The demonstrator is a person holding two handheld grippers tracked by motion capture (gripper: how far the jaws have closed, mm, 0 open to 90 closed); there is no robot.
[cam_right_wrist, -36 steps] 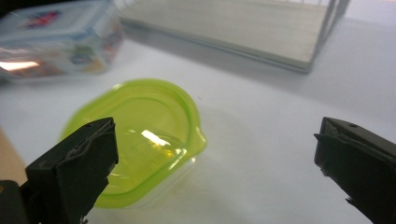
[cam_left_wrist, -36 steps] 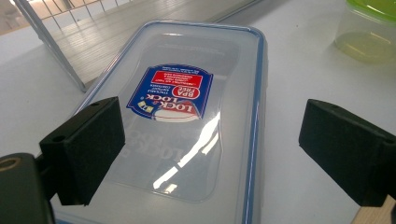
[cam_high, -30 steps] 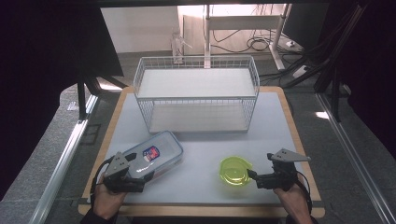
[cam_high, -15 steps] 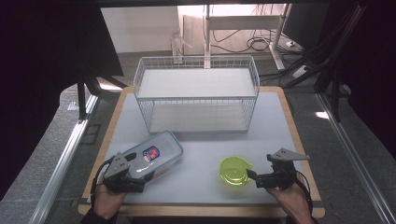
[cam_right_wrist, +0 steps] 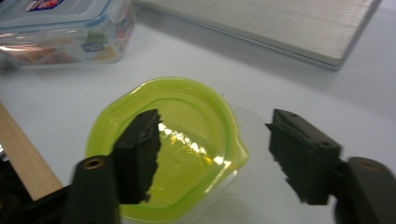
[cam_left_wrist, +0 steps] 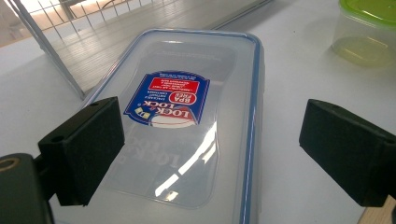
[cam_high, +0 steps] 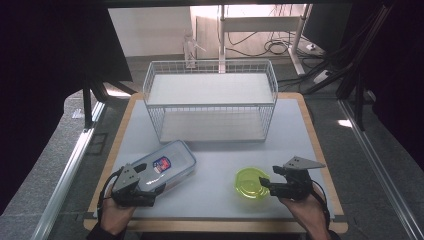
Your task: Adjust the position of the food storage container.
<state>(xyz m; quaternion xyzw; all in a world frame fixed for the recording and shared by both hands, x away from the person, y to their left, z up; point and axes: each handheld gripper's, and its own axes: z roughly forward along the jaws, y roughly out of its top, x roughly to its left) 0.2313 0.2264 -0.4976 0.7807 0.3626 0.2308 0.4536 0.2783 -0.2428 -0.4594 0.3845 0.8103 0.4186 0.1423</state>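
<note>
A clear rectangular box with a blue-rimmed lid and a red-and-blue label [cam_high: 167, 162] [cam_left_wrist: 187, 121] lies at the front left of the white table. My left gripper [cam_high: 150, 189] [cam_left_wrist: 212, 116] is open, its pads wide apart over the box's near end and not touching it. A round container with a yellow-green lid [cam_high: 251, 182] [cam_right_wrist: 168, 144] sits at the front right. My right gripper [cam_high: 265, 186] [cam_right_wrist: 215, 121] is open; its jaws have just been closing. One pad hangs over the lid and the other stands off its tabbed rim, which lies between them.
A white wire basket [cam_high: 210, 100] with a pale board inside stands across the back middle of the table. The table's wooden edge [cam_high: 215, 225] runs close under both hands. Cables and furniture legs lie on the floor beyond.
My right gripper has edged slightly left toward the green-lidded container. The left gripper and both containers have stayed put.
</note>
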